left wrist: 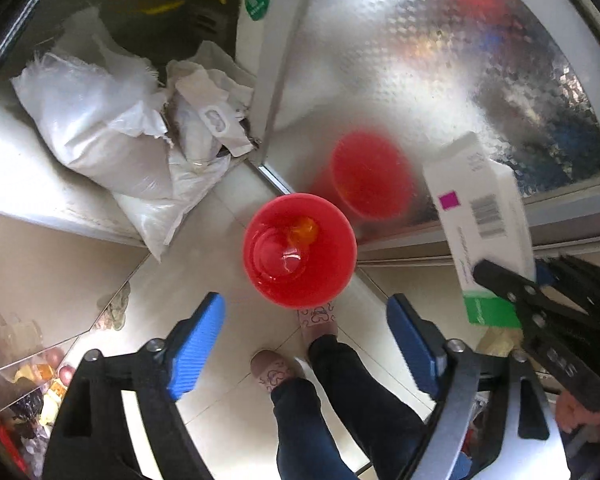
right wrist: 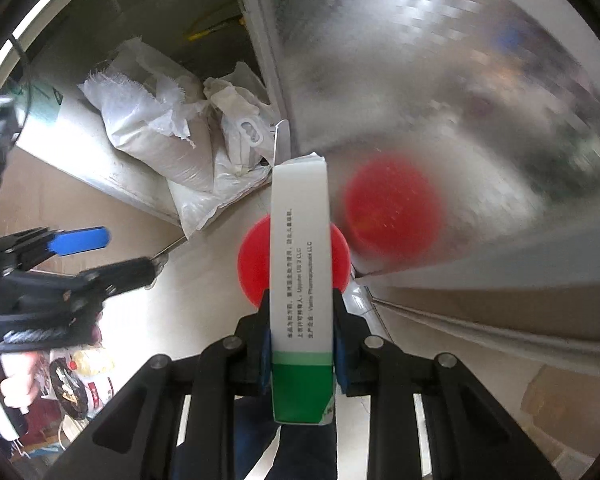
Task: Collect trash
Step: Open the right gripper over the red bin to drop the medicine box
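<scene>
I have the right tongs (right wrist: 302,344) pinching a white and green carton (right wrist: 302,280), the blue pads pressed against its two broad faces near the green end. From the right wrist view the carton's long axis runs straight out along the tongs, green end back between the pads and white end pointing forward and down toward the floor. Its narrow printed side faces the camera, and a torn flap stands up at the far white end.

The carton hangs directly over a red bucket (right wrist: 256,264) that stands on the pale tiled floor (right wrist: 204,280); the bucket's rim shows on both sides of the carton. In the left wrist view the same carton (left wrist: 484,220) appears at the right, tilted, with a barcode and a magenta square on its broad face, off to the side of the bucket (left wrist: 300,250), whose open mouth faces the camera with something orange inside.

My left tongs (left wrist: 306,344) are spread wide with nothing between the blue pads, and they sit above the floor just short of the bucket. Behind the bucket a patterned metal door panel (left wrist: 440,60) mirrors its red shape, and white sacks (left wrist: 112,120) slump in the corner at the left.
</scene>
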The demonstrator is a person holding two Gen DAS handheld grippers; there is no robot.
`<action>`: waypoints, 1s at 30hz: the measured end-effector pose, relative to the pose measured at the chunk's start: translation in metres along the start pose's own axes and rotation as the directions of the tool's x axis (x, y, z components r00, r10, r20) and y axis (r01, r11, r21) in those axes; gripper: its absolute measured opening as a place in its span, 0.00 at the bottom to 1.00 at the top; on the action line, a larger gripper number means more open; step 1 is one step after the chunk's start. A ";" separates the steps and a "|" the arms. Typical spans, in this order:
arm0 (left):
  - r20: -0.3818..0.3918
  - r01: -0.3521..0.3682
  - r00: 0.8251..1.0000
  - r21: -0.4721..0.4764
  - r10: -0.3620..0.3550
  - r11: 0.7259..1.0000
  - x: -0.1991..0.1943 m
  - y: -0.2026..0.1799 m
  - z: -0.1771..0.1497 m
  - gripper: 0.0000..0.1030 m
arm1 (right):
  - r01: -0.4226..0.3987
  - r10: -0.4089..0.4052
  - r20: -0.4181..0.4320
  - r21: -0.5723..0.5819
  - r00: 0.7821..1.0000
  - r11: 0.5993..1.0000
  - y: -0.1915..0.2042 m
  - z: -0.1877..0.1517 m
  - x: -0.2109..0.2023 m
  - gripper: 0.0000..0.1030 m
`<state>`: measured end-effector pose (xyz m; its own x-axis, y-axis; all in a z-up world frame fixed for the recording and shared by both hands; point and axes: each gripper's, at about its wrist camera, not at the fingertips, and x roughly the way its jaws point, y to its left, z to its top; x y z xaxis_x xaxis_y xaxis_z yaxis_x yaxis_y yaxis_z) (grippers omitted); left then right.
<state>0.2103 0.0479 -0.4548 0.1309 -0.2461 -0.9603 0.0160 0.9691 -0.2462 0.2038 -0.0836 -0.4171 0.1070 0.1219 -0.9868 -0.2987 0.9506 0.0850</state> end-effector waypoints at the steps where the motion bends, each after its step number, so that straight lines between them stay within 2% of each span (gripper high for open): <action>1: 0.002 -0.003 1.000 -0.003 0.003 1.000 -0.002 0.002 -0.001 0.81 | -0.003 0.003 -0.003 -0.009 1.000 1.000 0.002 0.001 0.004 0.22; 5: 0.029 -0.018 0.999 -0.023 0.019 1.000 -0.002 0.013 -0.005 0.89 | -0.012 0.011 -0.025 -0.040 1.000 0.999 0.011 0.007 0.019 0.22; 6: 0.034 -0.033 0.999 -0.026 0.034 0.999 -0.002 0.015 -0.006 0.92 | -0.016 0.014 -0.031 -0.049 0.999 0.999 0.013 0.008 0.024 0.22; 7: 0.034 -0.056 0.998 -0.030 0.057 0.998 -0.001 0.017 -0.007 1.00 | -0.017 0.015 -0.039 -0.057 0.999 0.998 0.016 0.010 0.031 0.22; 9: 0.035 -0.070 0.997 -0.041 0.071 0.997 0.004 0.022 -0.007 1.00 | -0.019 0.016 -0.065 -0.060 0.998 0.998 0.017 0.013 0.041 0.22; 13: 0.035 -0.032 0.999 -0.102 0.035 0.994 0.012 0.036 -0.010 1.00 | -0.018 0.012 -0.084 -0.066 0.996 0.998 0.020 0.015 0.054 0.23; 17: 0.024 -0.059 0.998 -0.126 0.063 0.990 0.017 0.042 -0.012 1.00 | -0.006 -0.003 -0.098 -0.089 0.995 0.996 0.021 0.016 0.069 0.24; 18: 0.023 -0.066 0.997 -0.131 0.070 0.989 0.017 0.042 -0.014 1.00 | -0.005 -0.004 -0.104 -0.089 0.995 0.996 0.021 0.017 0.073 0.27; 19: 0.022 -0.069 0.997 -0.136 0.072 0.988 0.017 0.044 -0.015 1.00 | 0.003 -0.013 -0.109 -0.093 0.994 0.996 0.021 0.017 0.075 0.42; 20: 0.021 -0.068 0.997 -0.142 0.072 0.988 0.016 0.045 -0.017 1.00 | 0.013 -0.024 -0.111 -0.095 0.993 0.995 0.021 0.017 0.077 0.52; 21: 0.019 -0.069 0.997 -0.149 0.072 0.986 0.015 0.046 -0.019 1.00 | 0.022 -0.032 -0.108 -0.092 0.994 0.996 0.021 0.017 0.077 0.74; 22: 0.017 -0.069 0.997 -0.155 0.073 0.986 0.013 0.047 -0.021 1.00 | 0.019 -0.028 -0.101 -0.087 0.995 0.996 0.021 0.015 0.073 0.84; 27: 0.029 -0.084 0.996 -0.149 0.090 0.985 -0.012 0.046 -0.032 1.00 | 0.036 -0.046 -0.090 -0.118 0.995 0.992 0.030 0.009 0.056 0.85; 29: 0.052 -0.086 0.994 -0.150 0.095 0.985 -0.034 0.043 -0.035 1.00 | 0.025 -0.035 -0.076 -0.124 0.997 0.992 0.034 0.008 0.037 0.86; 30: 0.066 -0.087 0.993 -0.151 0.098 0.985 -0.048 0.041 -0.036 1.00 | 0.022 -0.031 -0.064 -0.130 0.997 0.991 0.037 0.007 0.025 0.89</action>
<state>0.1687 0.0991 -0.4236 0.1968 -0.1481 -0.9692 -0.1454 0.9732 -0.1782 0.2025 -0.0429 -0.4380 0.0553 0.0739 -0.9957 -0.4170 0.9079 0.0442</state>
